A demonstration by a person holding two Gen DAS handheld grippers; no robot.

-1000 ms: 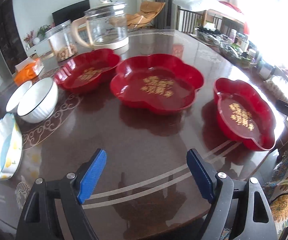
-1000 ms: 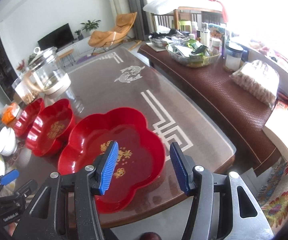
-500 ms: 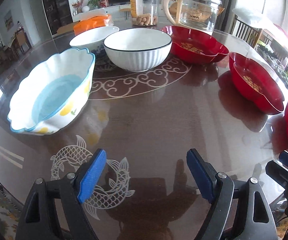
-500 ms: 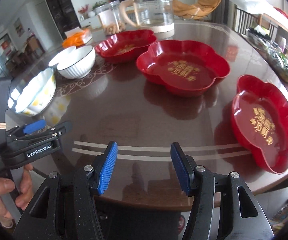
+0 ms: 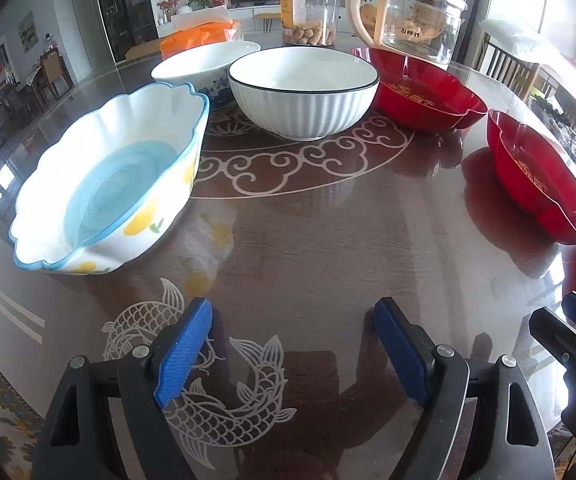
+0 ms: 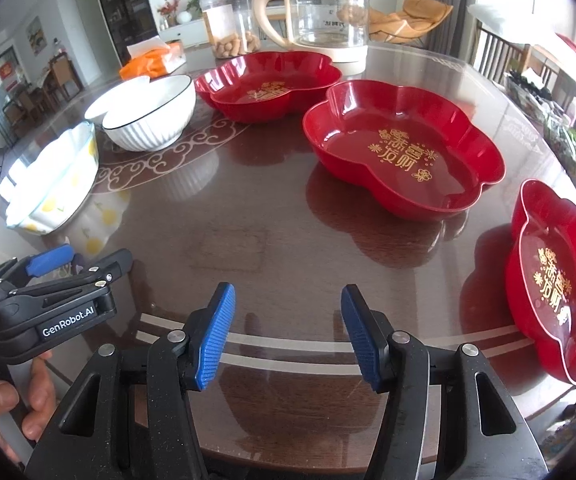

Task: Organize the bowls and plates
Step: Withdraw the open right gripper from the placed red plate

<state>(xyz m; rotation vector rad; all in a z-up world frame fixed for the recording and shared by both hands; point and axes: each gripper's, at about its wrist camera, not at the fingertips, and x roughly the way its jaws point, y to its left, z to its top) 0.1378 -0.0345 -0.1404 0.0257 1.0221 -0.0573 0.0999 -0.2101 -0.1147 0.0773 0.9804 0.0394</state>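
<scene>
Three red flower-shaped plates stand on the dark table: one at the back (image 6: 268,84), one in the middle (image 6: 404,148), one at the right edge (image 6: 556,276). A scalloped bowl with blue inside and lemon print (image 5: 108,184) sits left. A white ribbed bowl (image 5: 304,92) and a smaller white bowl (image 5: 204,60) stand behind it. My left gripper (image 5: 292,344) is open and empty above the fish inlay, short of the scalloped bowl. My right gripper (image 6: 288,332) is open and empty near the table's front edge. The left gripper also shows in the right wrist view (image 6: 60,280).
A glass kettle (image 6: 324,12), a clear jar of snacks (image 6: 232,20) and an orange tissue pack (image 6: 152,60) stand at the back of the table (image 6: 272,220). A side cabinet with clutter (image 6: 560,120) runs along the right.
Both grippers have swung left. The left view went from the red plates to the bowls and came closer. The right view went from the right plate to the whole table.
</scene>
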